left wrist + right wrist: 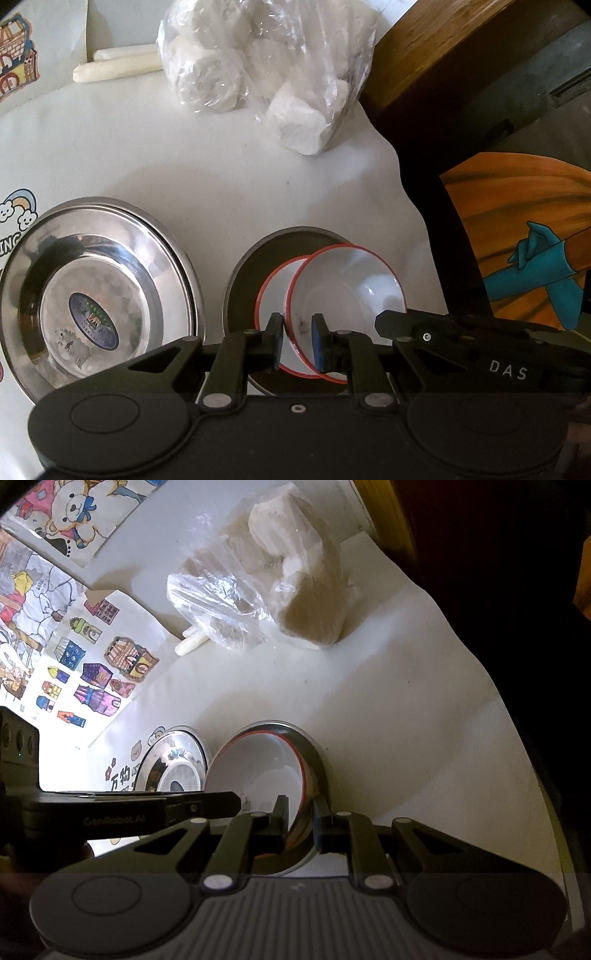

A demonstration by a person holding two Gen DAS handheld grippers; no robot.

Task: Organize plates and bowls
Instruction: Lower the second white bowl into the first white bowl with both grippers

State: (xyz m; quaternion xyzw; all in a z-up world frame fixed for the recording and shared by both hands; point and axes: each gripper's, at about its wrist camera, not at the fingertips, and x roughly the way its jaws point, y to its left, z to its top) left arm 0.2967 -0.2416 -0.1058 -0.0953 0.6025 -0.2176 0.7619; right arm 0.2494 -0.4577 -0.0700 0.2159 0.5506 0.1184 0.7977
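Two white bowls with red rims sit offset, one in the other, inside a steel bowl (245,273) on the white table. My left gripper (298,343) is shut on the near rim of the upper white bowl (343,284); the lower white bowl (275,295) shows to its left. In the right wrist view my right gripper (301,821) is shut on the steel bowl (308,760) at its right wall, with a white bowl (258,771) just inside. A shallow steel plate (96,295) with a label lies to the left.
A clear bag of white rolls (258,66) and two pale sticks (118,68) lie at the back. Coloured drawings (96,675) cover the table's left. The table edge (417,206) drops off right, beside wooden furniture (443,48) and an orange picture (528,240).
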